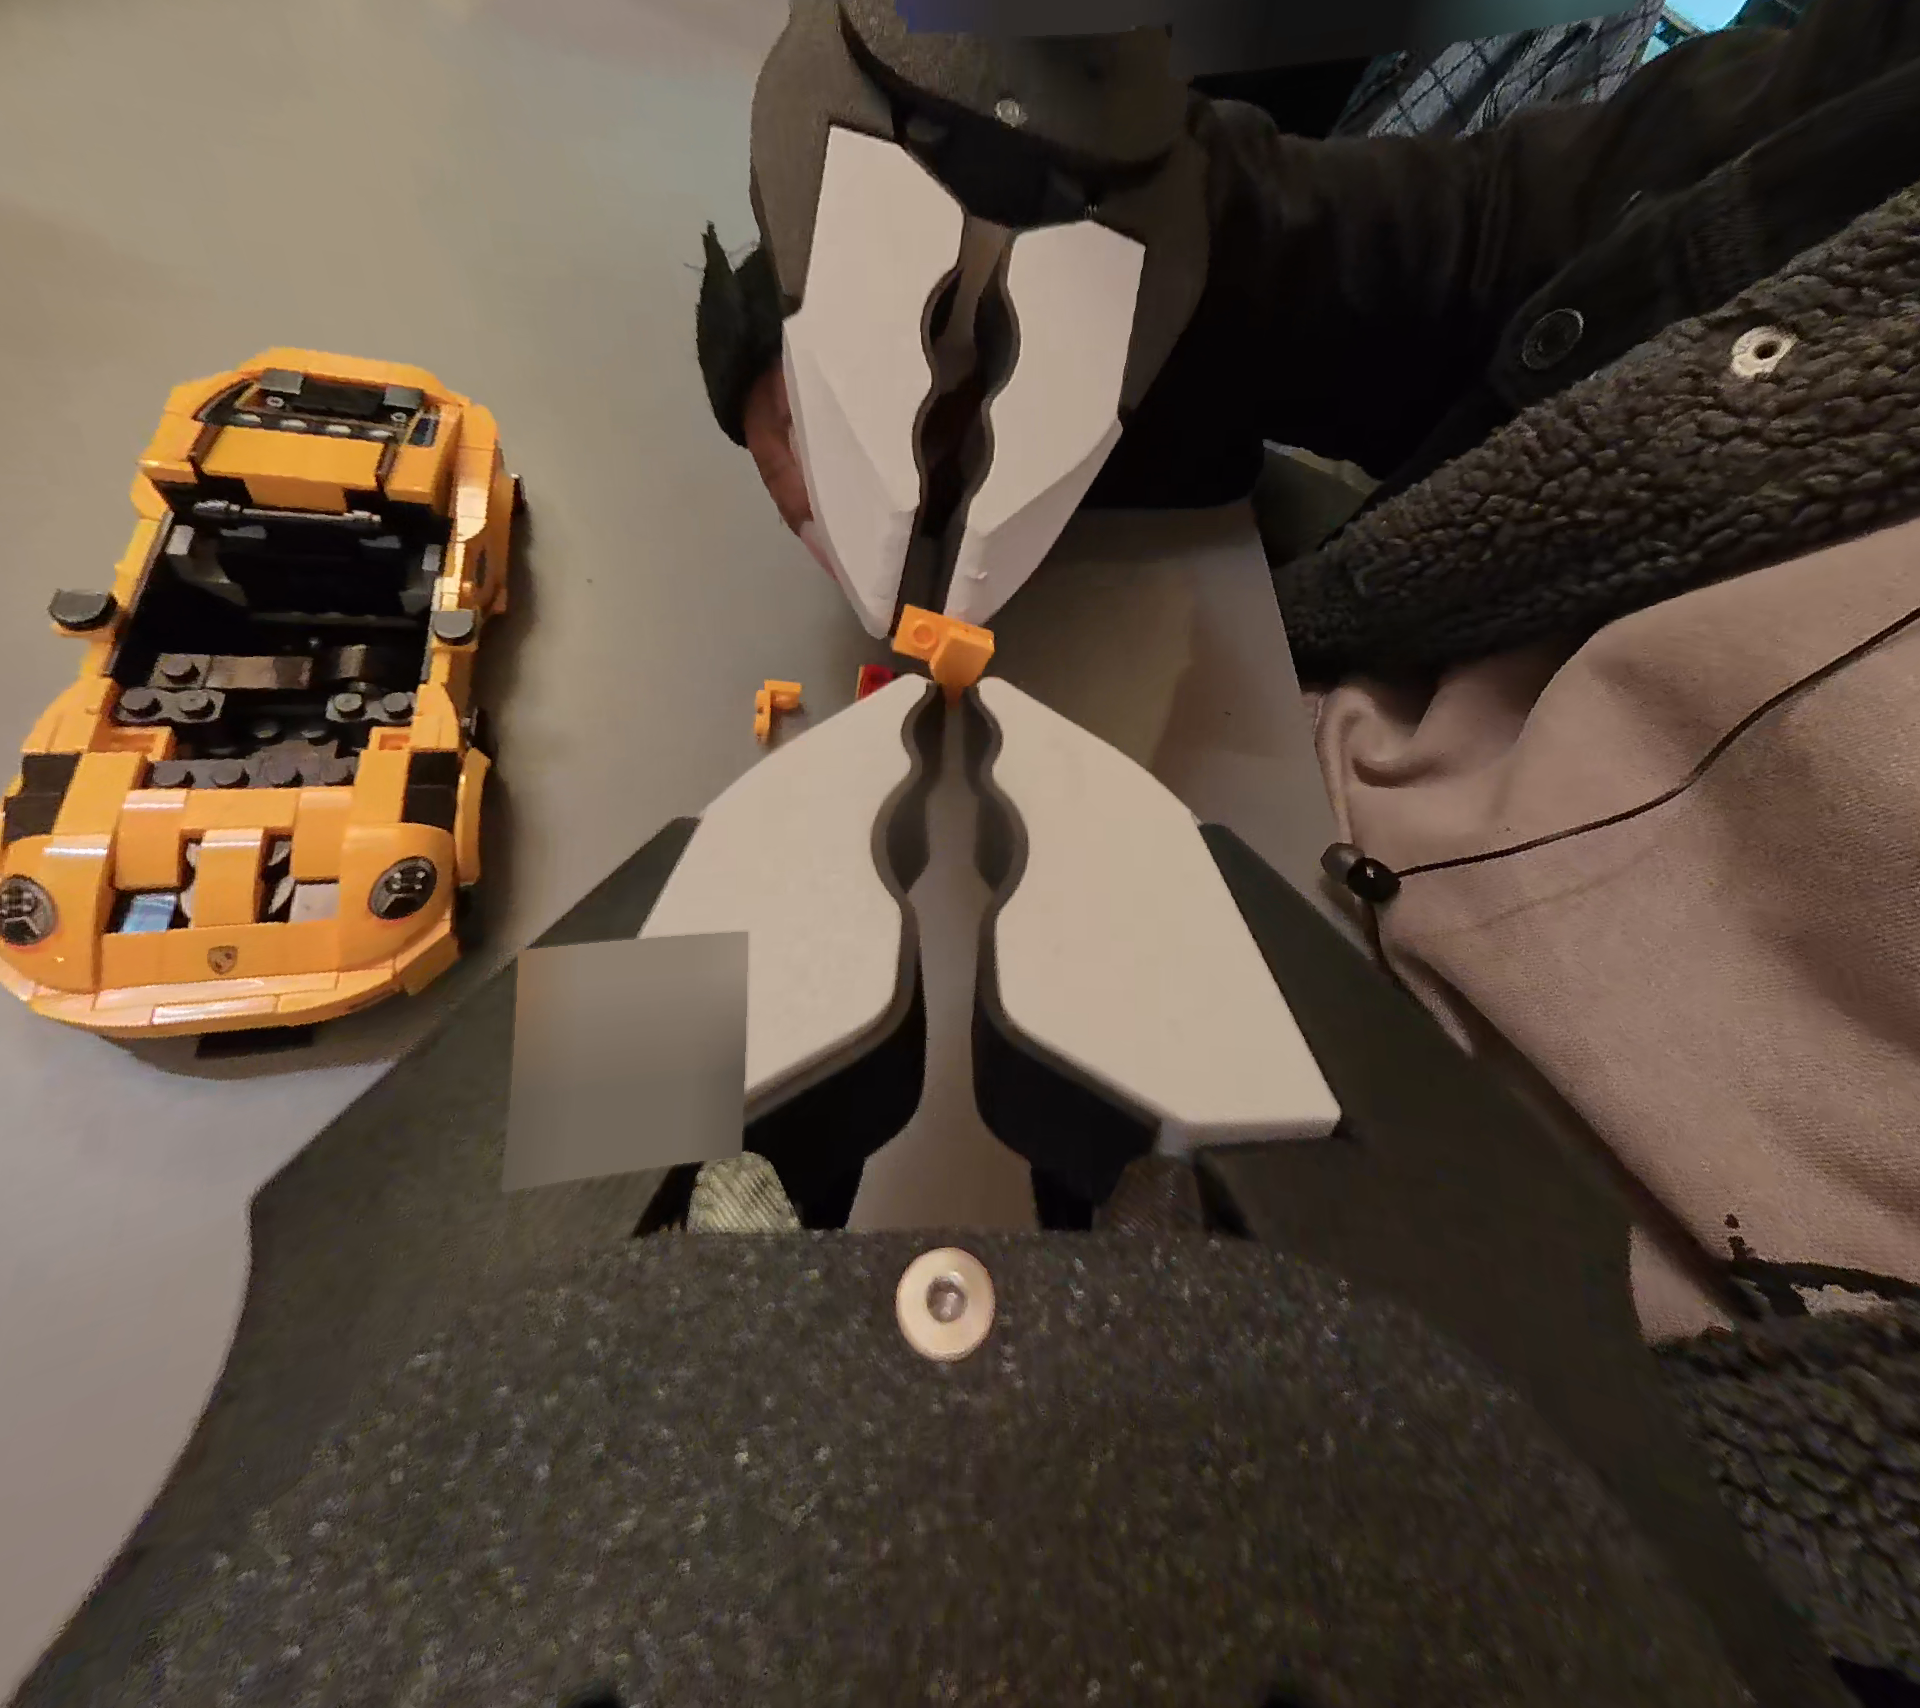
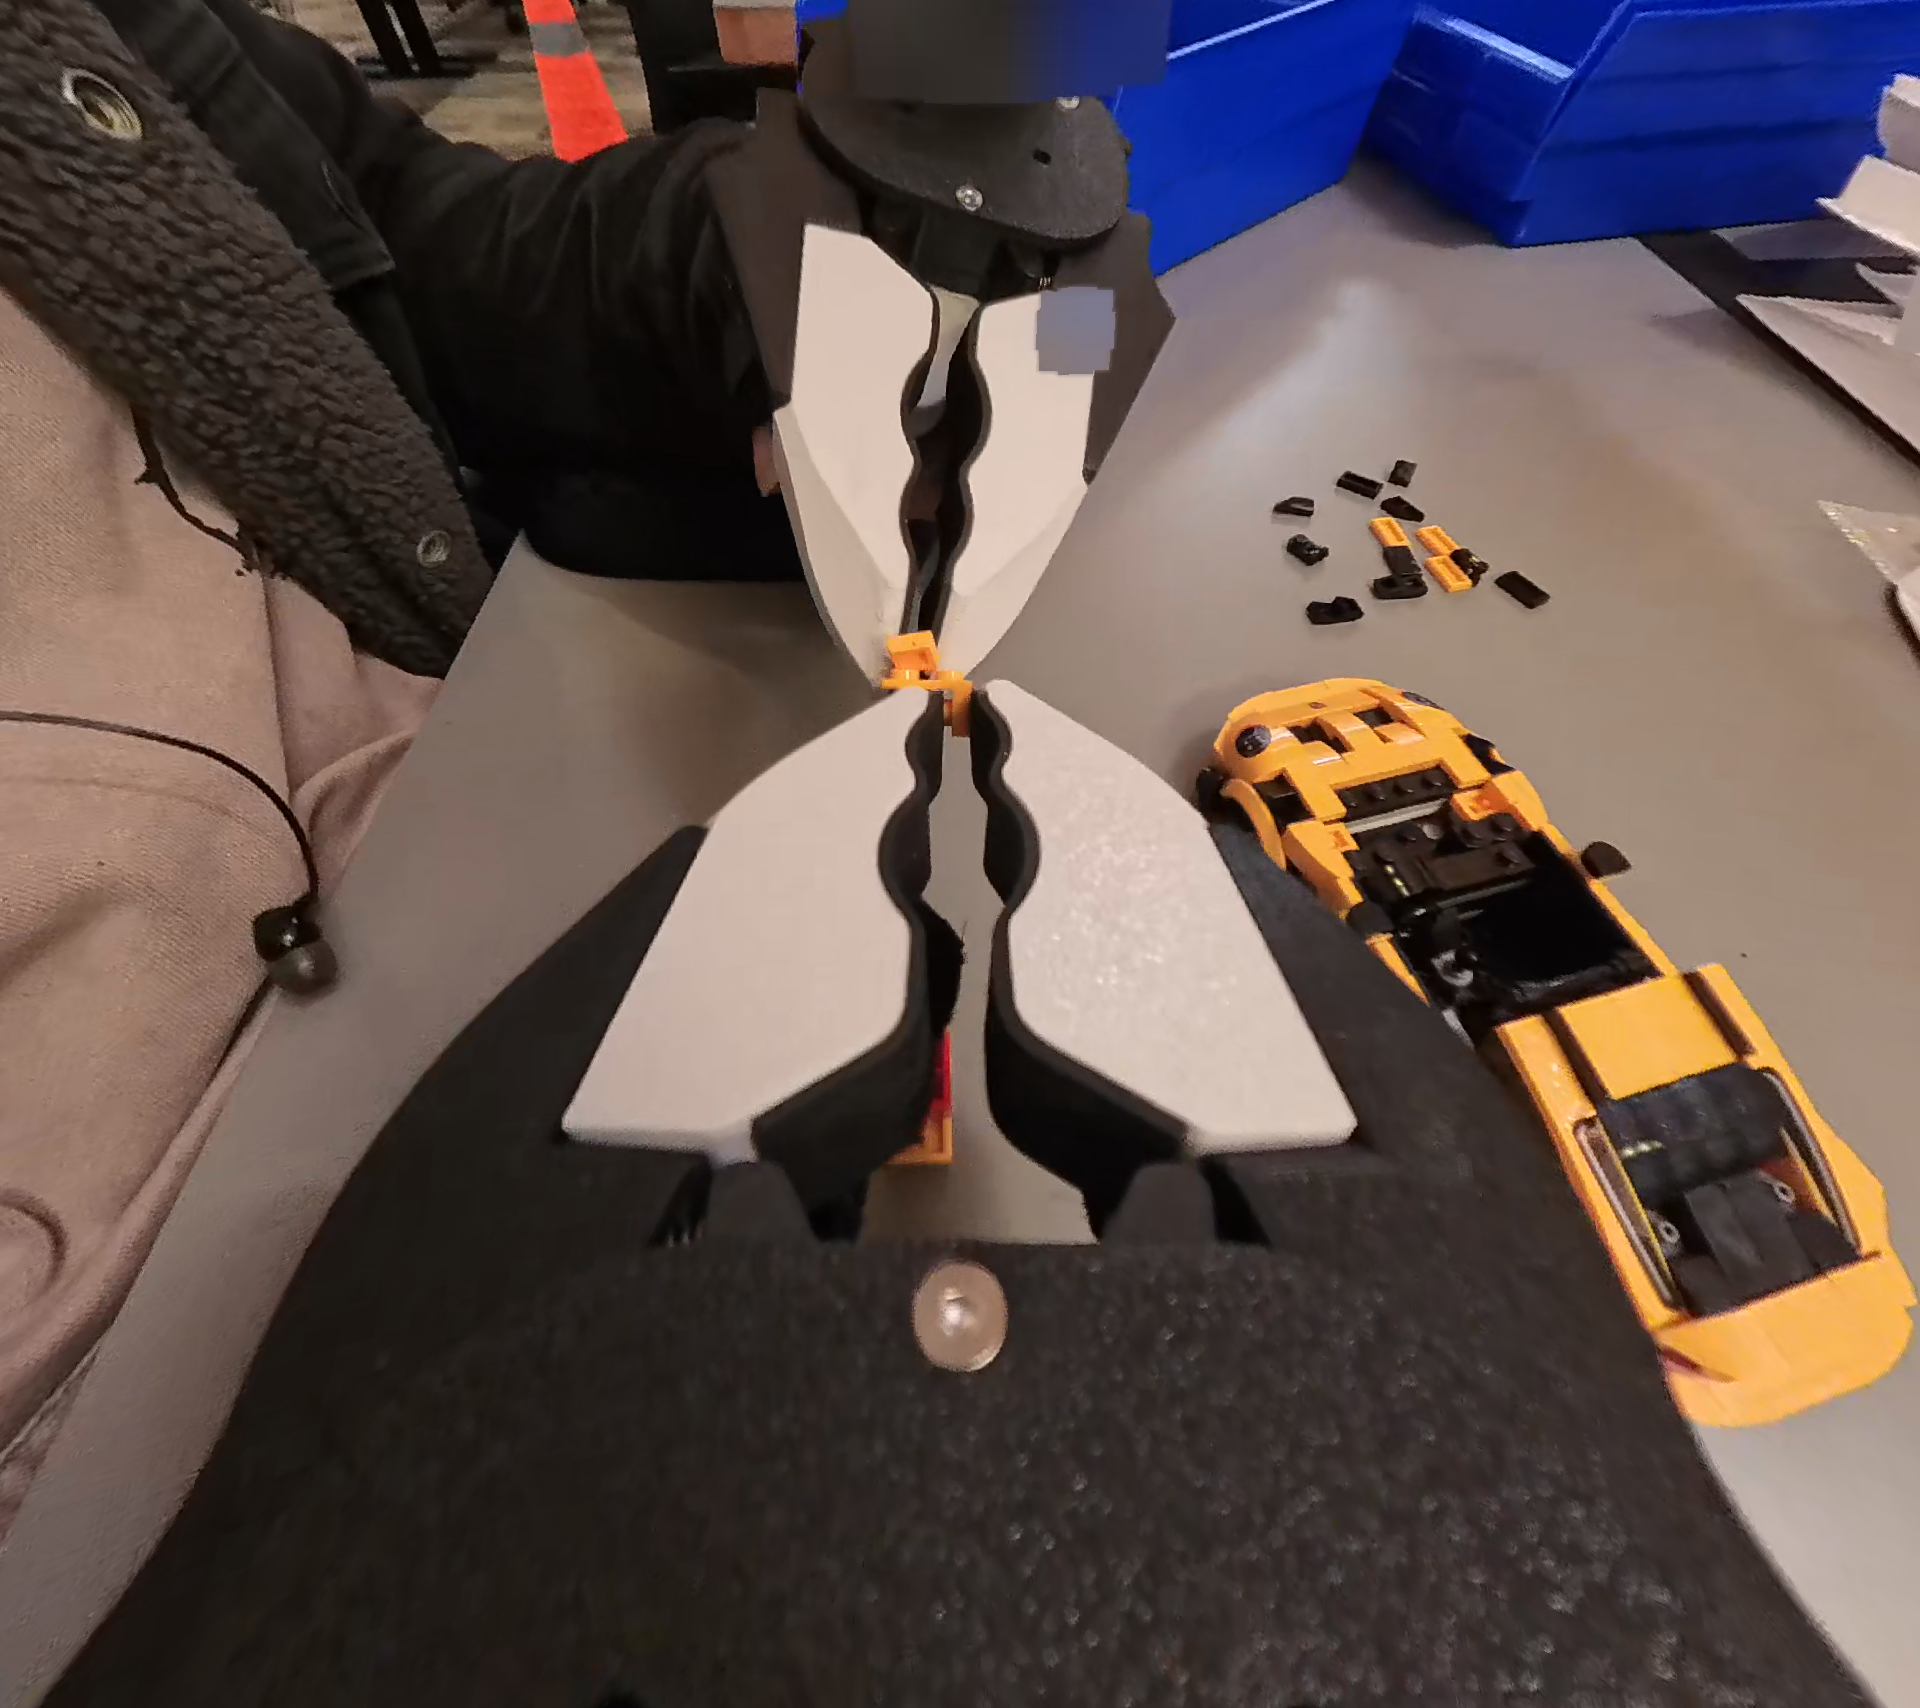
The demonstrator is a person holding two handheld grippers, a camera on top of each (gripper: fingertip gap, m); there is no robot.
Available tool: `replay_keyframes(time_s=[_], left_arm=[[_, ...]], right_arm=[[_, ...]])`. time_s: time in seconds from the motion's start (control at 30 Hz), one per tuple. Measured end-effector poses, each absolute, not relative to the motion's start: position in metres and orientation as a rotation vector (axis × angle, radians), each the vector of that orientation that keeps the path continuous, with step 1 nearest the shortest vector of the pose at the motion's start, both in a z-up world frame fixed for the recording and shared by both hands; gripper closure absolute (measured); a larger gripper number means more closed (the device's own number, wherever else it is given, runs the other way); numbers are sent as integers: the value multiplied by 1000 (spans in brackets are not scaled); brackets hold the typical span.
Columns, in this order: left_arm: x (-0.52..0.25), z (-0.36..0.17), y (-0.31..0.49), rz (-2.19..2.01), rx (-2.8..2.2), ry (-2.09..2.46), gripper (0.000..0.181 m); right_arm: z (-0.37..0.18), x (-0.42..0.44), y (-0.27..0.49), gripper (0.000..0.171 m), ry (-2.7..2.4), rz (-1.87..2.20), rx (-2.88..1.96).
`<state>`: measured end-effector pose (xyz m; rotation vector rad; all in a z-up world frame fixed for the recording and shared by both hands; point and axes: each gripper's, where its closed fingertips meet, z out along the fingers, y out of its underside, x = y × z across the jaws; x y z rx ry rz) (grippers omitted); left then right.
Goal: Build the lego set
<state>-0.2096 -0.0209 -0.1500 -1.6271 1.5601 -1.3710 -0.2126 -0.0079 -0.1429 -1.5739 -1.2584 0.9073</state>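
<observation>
Both grippers, left (image 1: 951,697) and right (image 2: 956,708), pinched small orange bricks (image 1: 940,645) tip to tip; aligning studs squarely before pressing seemed wise.

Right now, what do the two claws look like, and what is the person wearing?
Each claw, left and right, has two pale grey pointed fingers with wavy black inner edges, on a speckled black body with a silver screw. The person wears black sleeves, a fleecy dark collar and a tan top.

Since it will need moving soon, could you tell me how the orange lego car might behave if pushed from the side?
The orange lego car looks rigid but probably fragile: its open top exposes loosely studded black parts. Resting low on the grey table, it seems unlikely to tip.
</observation>
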Motion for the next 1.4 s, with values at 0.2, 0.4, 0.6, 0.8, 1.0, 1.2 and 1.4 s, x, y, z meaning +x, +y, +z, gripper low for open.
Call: replay_keyframes(time_s=[0.2, 0.4, 0.6, 0.8, 1.0, 1.2, 1.4], left_arm=[[-210, -161, -25, -1359, -1682, 1610, 178], [-211, -172, -29, -1334, -1739, 1663, 178], [-213, -180, -30, -1304, -1780, 1693, 178], [-213, -182, -31, -1304, -1795, 1698, 178], [-213, -181, -29, -1322, -1808, 1674, 178], [-212, -178, -27, -1349, -1818, 1637, 179], [-212, -177, -23, -1364, -1832, 1599, 178]], right_arm=[[-152, -212, -10, 167, -1324, 841, -1588], [-162, -214, -13, 167, -1386, 794, -1608], [-170, -215, -14, 167, -1406, 783, -1629], [-172, -215, -14, 166, -1401, 794, -1636], [-172, -215, -13, 166, -1387, 792, -1635], [-168, -215, -9, 167, -1358, 784, -1627], [-167, -214, -5, 167, -1314, 779, -1621]])
